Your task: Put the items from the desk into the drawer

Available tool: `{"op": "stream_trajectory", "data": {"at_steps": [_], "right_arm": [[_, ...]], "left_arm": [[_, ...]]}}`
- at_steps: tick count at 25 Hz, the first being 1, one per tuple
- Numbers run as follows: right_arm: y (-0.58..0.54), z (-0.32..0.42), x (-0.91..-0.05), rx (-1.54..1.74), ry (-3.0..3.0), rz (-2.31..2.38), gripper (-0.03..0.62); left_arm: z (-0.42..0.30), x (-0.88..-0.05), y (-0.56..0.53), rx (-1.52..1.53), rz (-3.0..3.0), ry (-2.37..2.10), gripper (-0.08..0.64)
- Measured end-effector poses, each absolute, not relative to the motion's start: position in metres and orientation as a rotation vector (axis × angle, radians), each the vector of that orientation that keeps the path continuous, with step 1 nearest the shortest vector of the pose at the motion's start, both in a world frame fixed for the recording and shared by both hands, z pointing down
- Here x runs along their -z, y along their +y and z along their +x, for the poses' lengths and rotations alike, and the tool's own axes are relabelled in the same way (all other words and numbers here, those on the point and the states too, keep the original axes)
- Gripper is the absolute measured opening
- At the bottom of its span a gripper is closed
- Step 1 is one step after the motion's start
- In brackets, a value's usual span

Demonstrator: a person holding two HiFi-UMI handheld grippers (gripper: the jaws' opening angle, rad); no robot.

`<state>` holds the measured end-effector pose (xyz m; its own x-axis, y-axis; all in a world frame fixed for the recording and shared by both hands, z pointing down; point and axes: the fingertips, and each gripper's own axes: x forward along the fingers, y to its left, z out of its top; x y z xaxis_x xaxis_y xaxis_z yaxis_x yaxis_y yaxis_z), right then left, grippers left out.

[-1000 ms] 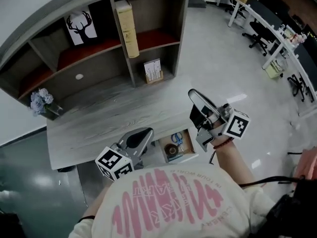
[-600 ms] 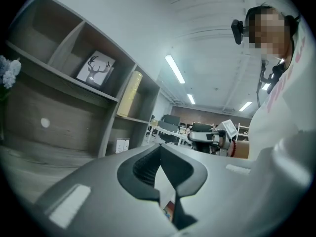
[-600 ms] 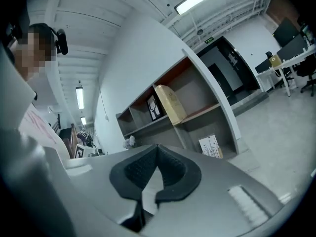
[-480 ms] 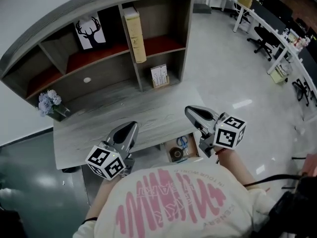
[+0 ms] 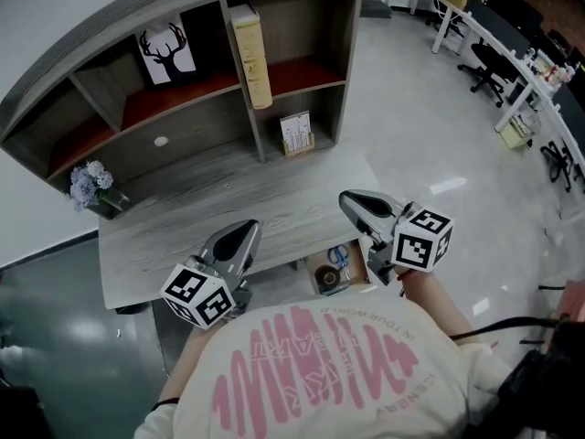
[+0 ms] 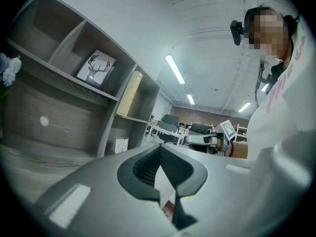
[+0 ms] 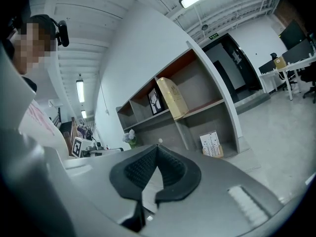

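ahead of both claws the desk (image 5: 183, 236) looks bare; under the right gripper (image 5: 352, 201) the drawer (image 5: 311, 275) sits open, tape roll (image 5: 329, 280) and scissors (image 5: 339, 258) inside. left gripper (image 5: 244, 227) and right both pinched together, empty. next, likely: push the drawer closed.

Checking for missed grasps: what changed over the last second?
The right gripper swung in over the front corner of the desk; the left gripper edged forward over its front edge. Nothing taken or released: both jaws shut, empty. The drawer stayed open with scissors and tape roll inside.
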<state>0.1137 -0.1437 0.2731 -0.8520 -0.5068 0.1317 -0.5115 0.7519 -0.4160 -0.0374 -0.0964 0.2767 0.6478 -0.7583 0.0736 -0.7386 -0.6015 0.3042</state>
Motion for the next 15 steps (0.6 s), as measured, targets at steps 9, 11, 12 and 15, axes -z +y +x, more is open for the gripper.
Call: {"op": "stream_trajectory", "data": {"at_steps": [9, 11, 12, 15], "right_arm": [[-0.1437, 0.1144, -0.2782, -0.717, -2.911, 0.855, 0.002], [-0.1438, 0.1149, -0.2775, -0.72, -2.91, 0.857, 0.002], [-0.144, 0.115, -0.2772, -0.721, -2.91, 0.857, 0.002], [-0.1449, 0.115, -0.2769, -0.722, -2.906, 0.86, 0.002]], "left_arm": [[-0.0386, -0.2779, -0.0982, 0.104, 2.56, -1.198, 0.02], [-0.0385, -0.2772, -0.0986, 0.104, 2.559, -1.198, 0.02], [-0.0385, -0.2769, -0.0989, 0.104, 2.559, -1.197, 0.02], [-0.0386, -0.2763, -0.1, 0.104, 2.558, -1.196, 0.02]]}}
